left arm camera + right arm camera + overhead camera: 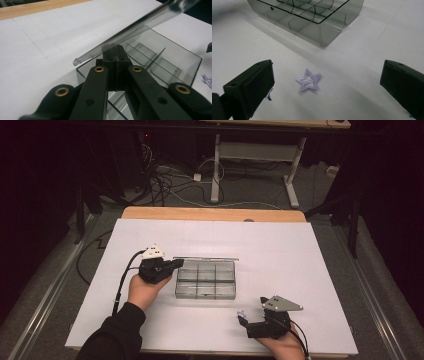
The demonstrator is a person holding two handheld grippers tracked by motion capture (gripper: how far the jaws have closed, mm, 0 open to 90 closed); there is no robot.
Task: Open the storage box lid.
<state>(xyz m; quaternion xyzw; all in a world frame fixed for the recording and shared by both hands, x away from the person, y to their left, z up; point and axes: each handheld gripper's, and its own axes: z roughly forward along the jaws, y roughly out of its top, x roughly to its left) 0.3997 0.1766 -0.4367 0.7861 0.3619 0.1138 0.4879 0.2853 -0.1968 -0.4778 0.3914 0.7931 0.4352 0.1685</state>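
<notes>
A clear grey plastic box [205, 280] with several empty compartments stands mid-table, its lid [206, 259] tilted up along the far side. My left gripper [177, 264] is at the box's left end. In the left gripper view its jaws [115, 48] are shut together, with their tips against the raised lid [140, 25] above the box wall [197, 67]. A small lilac star-shaped hair clip [309, 80] lies flat on the white surface in front of the box [329, 27]. My right gripper [328, 75] is open, one jaw on each side of the clip and neither touching it. From above, this gripper [243, 319] sits near the front edge beside the clip [241, 312].
A white sheet [300, 260] covers the wooden table [210, 213], and there is bare sheet on every side of the box. Beyond the far edge are cables [165, 185] on the floor and the legs of another desk [216, 170].
</notes>
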